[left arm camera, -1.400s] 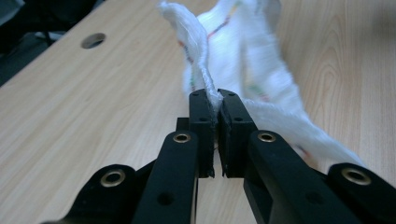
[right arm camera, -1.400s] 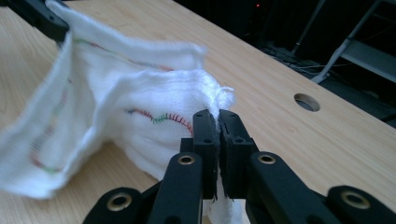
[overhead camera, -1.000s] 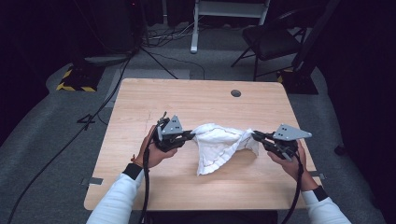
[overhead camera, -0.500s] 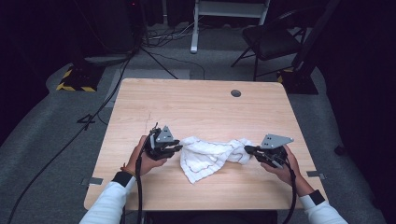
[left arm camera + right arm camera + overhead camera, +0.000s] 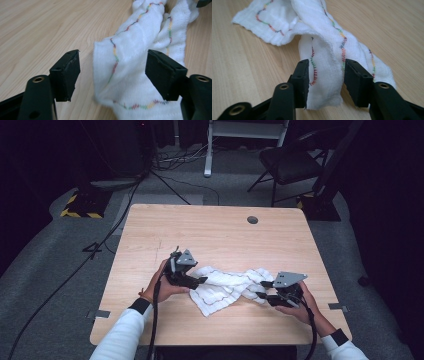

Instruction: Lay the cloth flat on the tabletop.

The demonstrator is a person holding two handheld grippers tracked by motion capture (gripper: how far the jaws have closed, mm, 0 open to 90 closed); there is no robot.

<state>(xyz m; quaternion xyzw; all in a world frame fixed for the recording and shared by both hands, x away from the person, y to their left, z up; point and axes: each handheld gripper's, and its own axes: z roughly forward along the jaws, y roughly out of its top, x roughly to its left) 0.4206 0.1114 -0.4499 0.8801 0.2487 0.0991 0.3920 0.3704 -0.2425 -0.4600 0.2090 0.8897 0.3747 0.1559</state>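
Lay crumpled on the tabletop (image 5: 210, 230) near its front edge: white cloth (image 5: 227, 287) with multicoloured zigzag stitching, bare wood open toward the far edge. Left hand-held gripper (image 5: 113, 75) spread wide around one cloth end, not clamped. Right hand-held gripper (image 5: 325, 80) narrowed around a folded strip, small gaps visible.

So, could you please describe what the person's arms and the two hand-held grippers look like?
Both forearms wear white sleeves with dark cuffs. The left hand-held gripper and right hand-held gripper are black, each topped by a grey three-cornered plate and trailing a black cable. Their jaws are blocky black pads on arms with brass-ringed holes.
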